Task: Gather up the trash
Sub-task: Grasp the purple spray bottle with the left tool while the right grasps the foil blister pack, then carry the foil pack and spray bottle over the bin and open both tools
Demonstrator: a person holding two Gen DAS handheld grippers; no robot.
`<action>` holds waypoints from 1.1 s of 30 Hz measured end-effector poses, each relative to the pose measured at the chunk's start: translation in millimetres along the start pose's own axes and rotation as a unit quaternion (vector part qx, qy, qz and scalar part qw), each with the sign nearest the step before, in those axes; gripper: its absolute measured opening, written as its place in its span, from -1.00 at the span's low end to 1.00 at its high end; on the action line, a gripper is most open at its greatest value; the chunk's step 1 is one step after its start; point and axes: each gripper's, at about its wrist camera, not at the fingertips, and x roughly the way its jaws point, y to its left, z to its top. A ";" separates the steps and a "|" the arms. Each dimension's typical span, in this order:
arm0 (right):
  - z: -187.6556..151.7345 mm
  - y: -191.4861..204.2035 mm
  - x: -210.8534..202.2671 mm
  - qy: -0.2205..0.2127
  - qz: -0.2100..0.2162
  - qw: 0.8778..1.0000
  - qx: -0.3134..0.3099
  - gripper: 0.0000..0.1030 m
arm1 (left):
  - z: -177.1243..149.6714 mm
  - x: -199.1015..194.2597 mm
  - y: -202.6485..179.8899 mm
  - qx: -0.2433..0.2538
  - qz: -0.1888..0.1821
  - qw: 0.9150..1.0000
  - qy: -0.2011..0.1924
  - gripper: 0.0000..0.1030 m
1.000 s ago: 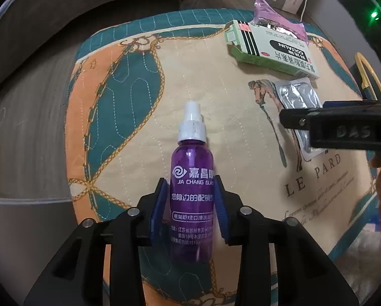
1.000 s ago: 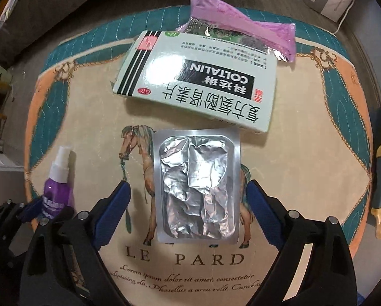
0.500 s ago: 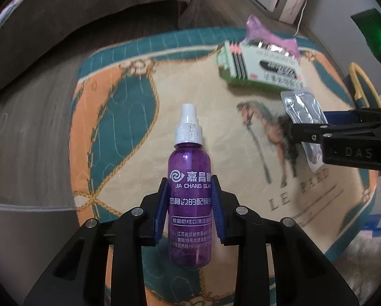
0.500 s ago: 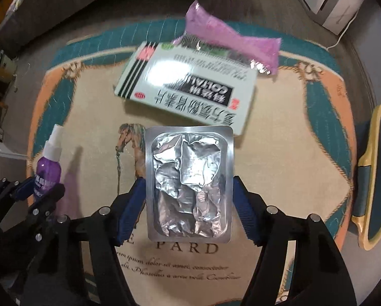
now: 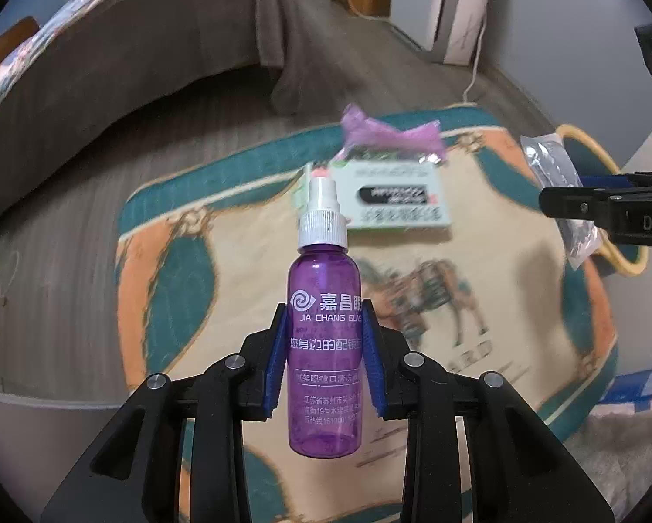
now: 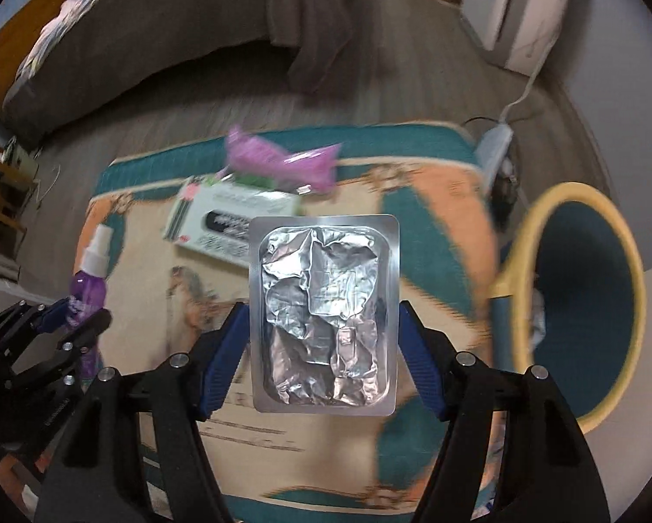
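Note:
My left gripper [image 5: 324,351] is shut on a purple spray bottle [image 5: 324,348] with a white cap, held upright above the patterned mat [image 5: 221,270]. The same bottle [image 6: 91,281] shows at the left of the right wrist view. My right gripper [image 6: 324,335] is shut on a crumpled silver foil blister pack [image 6: 324,314], also lifted off the mat; in the left wrist view that pack [image 5: 552,165] hangs at the right. A white and green medicine box [image 5: 395,200] and a pink wrapper [image 5: 387,133] lie on the mat's far side.
A round teal basket [image 6: 587,300] with a yellow rim stands right of the mat [image 6: 439,200]. A white power strip [image 6: 496,141] and cable lie beyond the mat's far right corner. A bed with a grey cover [image 5: 130,52] runs along the back left.
Both grippers have risen off the mat, the left with the purple bottle, the right with the foil pack. The right jaws closed onto the pack, which lay flat before. The basket has come into the right view.

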 end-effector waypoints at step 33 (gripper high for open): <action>-14.5 -193.2 -25.9 -0.018 -0.020 0.995 0.097 0.31 | 49.6 31.6 -184.4 0.110 -0.042 0.993 -0.002 -0.36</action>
